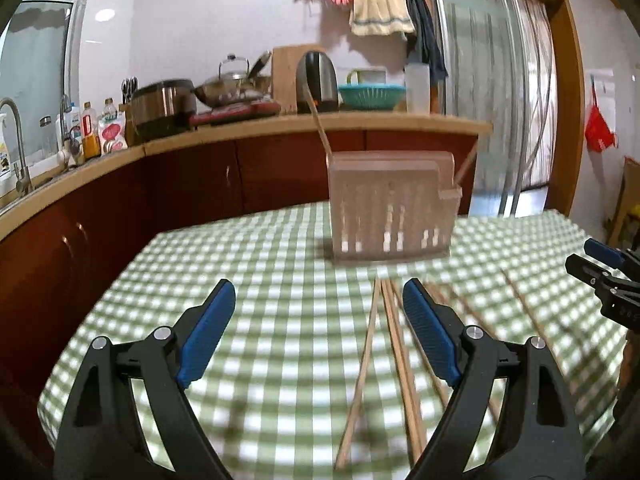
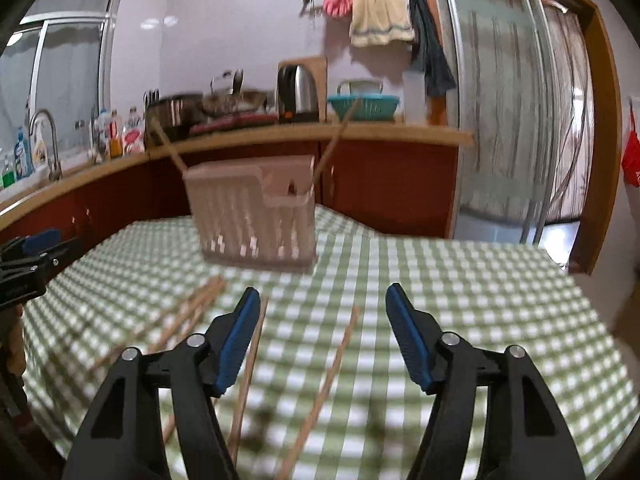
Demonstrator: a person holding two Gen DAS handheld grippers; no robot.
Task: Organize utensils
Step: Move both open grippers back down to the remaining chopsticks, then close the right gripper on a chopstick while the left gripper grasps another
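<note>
A pale pink slotted utensil holder [image 1: 390,204] [image 2: 254,214] stands on the green checked tablecloth [image 1: 260,264], with two wooden chopsticks leaning out of it. Several more wooden chopsticks [image 1: 394,344] [image 2: 332,376] lie flat on the cloth in front of it. My left gripper [image 1: 318,300] is open and empty, low over the cloth, with the nearest chopsticks lying just inside its right finger. My right gripper [image 2: 320,308] is open and empty too, with one chopstick lying on the cloth between its fingers and another beside its left finger [image 2: 240,340].
A kitchen counter [image 1: 280,124] runs behind the table with a kettle [image 1: 318,80], pots, bottles and a teal basket [image 1: 372,94]. A sink tap [image 1: 16,144] is at the left. Towels hang on the wall. A glass sliding door [image 2: 508,112] is at the right.
</note>
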